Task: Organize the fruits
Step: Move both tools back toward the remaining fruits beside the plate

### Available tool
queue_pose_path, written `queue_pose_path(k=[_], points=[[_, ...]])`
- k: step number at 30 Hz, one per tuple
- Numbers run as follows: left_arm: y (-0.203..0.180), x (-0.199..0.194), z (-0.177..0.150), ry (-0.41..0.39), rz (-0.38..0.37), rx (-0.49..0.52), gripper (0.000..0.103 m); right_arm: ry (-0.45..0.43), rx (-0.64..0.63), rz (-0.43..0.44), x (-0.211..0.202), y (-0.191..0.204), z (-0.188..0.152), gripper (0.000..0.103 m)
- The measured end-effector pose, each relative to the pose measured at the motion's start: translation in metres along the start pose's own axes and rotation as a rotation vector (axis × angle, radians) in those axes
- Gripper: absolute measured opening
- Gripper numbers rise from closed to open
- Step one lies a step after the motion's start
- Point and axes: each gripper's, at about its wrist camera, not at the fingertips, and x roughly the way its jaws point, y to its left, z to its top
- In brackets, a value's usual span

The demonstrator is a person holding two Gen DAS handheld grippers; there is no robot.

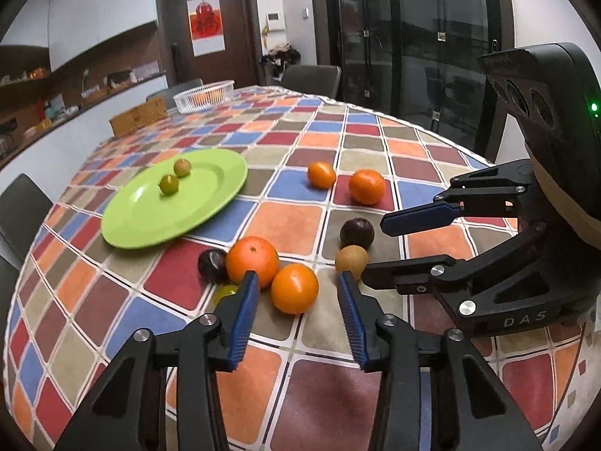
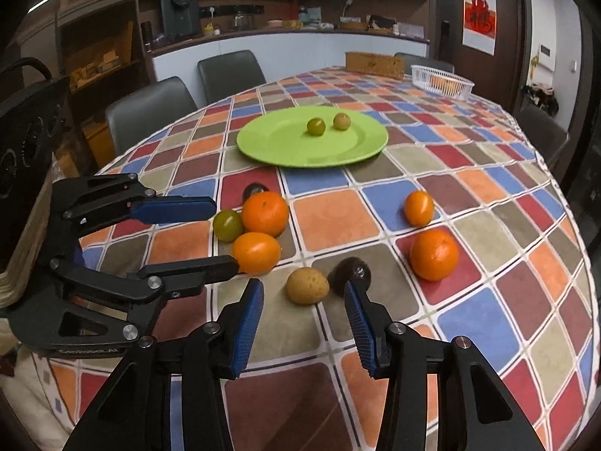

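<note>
A green plate [image 1: 150, 221] [image 2: 278, 146] holds two small green fruits [image 1: 169, 184] [image 2: 316, 126]. Several oranges lie on the tablecloth; the nearest orange [image 1: 295, 288] [image 2: 256, 252] lies just ahead of my open, empty left gripper [image 1: 298, 282], touching a bigger orange [image 1: 252, 261]. A brown kiwi [image 2: 307, 285] [image 1: 352, 260] and a dark passion fruit [image 2: 349, 268] lie just ahead of my open, empty right gripper [image 2: 304, 289]. Two more oranges [image 2: 434, 255] [image 2: 419, 207] lie to the right. A dark plum [image 1: 212, 264] and a green fruit [image 2: 228, 225] sit beside the orange pair.
A white basket [image 1: 204, 96] [image 2: 441, 79] with oranges and a brown box [image 1: 139, 115] stand at the table's far end. Chairs [image 2: 150, 109] surround the checkered table. Each gripper shows in the other's view: the right one [image 1: 372, 251], the left one [image 2: 225, 233].
</note>
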Motion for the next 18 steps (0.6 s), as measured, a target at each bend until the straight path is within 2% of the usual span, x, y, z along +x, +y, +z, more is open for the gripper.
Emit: queue_pose_path(k=[8,18], points=[[0.005,0.014,-0.001,0.049,-0.038,-0.018,0.038,0.039,0.028,0.037,0.016,-0.006,0.000,0.042],[0.009,0.028,0.001,0.108,-0.043,-0.041,0.036,0.060,0.055,0.062,0.025,-0.009,0.001,0.038]])
